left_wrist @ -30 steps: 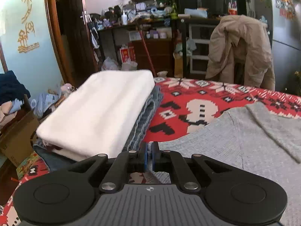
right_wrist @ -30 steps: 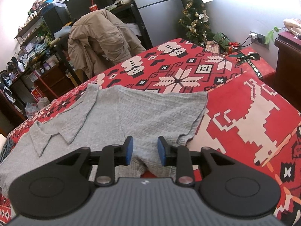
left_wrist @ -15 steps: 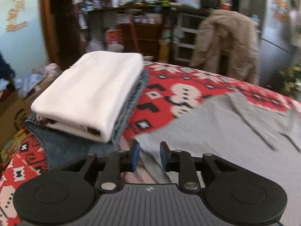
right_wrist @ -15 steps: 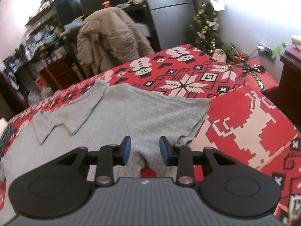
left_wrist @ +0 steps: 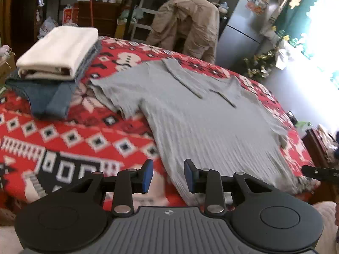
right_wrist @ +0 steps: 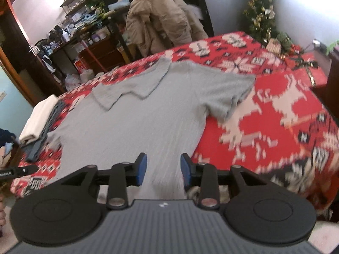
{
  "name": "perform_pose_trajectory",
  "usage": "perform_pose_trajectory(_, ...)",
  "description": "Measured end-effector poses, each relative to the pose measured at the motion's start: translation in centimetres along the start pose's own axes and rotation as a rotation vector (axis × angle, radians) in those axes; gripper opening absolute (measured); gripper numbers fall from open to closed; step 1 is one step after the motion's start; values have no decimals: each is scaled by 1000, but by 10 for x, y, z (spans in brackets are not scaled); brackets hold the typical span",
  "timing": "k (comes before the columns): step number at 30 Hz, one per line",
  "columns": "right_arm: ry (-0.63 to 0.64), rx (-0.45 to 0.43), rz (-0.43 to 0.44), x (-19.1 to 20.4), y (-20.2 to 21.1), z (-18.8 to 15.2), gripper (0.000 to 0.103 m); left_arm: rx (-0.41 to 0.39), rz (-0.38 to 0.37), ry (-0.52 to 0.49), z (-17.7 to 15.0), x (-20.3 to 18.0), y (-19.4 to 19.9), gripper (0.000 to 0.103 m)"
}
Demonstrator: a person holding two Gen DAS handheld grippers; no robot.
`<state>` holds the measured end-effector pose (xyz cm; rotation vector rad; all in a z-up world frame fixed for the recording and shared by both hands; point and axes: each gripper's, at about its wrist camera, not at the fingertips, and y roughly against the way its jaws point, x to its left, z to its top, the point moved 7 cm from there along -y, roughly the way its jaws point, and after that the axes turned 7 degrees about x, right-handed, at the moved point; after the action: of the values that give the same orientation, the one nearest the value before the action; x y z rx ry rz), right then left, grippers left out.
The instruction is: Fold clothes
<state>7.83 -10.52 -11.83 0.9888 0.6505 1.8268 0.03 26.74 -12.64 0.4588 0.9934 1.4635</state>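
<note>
Through my left wrist camera, the left gripper (left_wrist: pixel 166 175) sits at the bottom centre of the frame, its blue-padded jaws parted to a moderate gap after just opening further, with nothing pinched between them; behind the gap I see the lower left edge of the grey shirt (left_wrist: pixel 201 114) and a strip of the red patterned blanket (left_wrist: pixel 70 135). The shirt lies spread flat on the blanket, running from the centre toward the right of the frame, collar toward the top, one short sleeve reaching toward the left. In the upper left, a stack of folded clothes (left_wrist: pixel 61 48) rests on the blanket: a white piece on top, blue denim beneath, just beside the shirt's sleeve. A tan coat (left_wrist: pixel 186 23) hangs over a chair at the top centre, beyond the bed. A black tip of the other tool shows at the right edge. Through my right wrist camera, the right gripper (right_wrist: pixel 162 170) fills the bottom centre, its jaws likewise moderately apart and holding nothing; they widened a little over the last second. The grey shirt (right_wrist: pixel 148 110) occupies the middle of this frame, its hem nearest the jaws, a sleeve extending toward the right over the red patterned blanket (right_wrist: pixel 275 116). The folded stack (right_wrist: pixel 40 118) appears at the left edge, and a small decorated tree (right_wrist: pixel 260 19) stands in the upper right corner.
</note>
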Motion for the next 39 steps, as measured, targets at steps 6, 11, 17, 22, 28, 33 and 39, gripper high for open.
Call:
perform_pose_trajectory(6,39,34,-34,-3,11,-29,38,9,57,-119,-30,-20,-7,31)
perform_pose_trajectory(11,58,54,-64,-9,6,-43,38,13,2,-136,-46,-32,-11,31)
perform_pose_trajectory(17,114,55,-31,20,-11,-70,39,-8,-10,-191,-66,-66,-23,43)
perform_pose_trajectory(22,195,25,-18,55,-30,-90,39,-4,9,-201,-75,-76,-38,46)
perform_pose_trajectory(28,242,-35,-39,79,-51,-89,38,-36,37,-174,-70,-72,-42,48)
perform_pose_trajectory(33,314,-29,-102,87,-59,-85,0,-56,76,-172,-65,-67,-46,8)
perform_pose_trajectory(39,297,21,-72,88,-44,-99,0,-35,39,-128,-68,-60,-38,0)
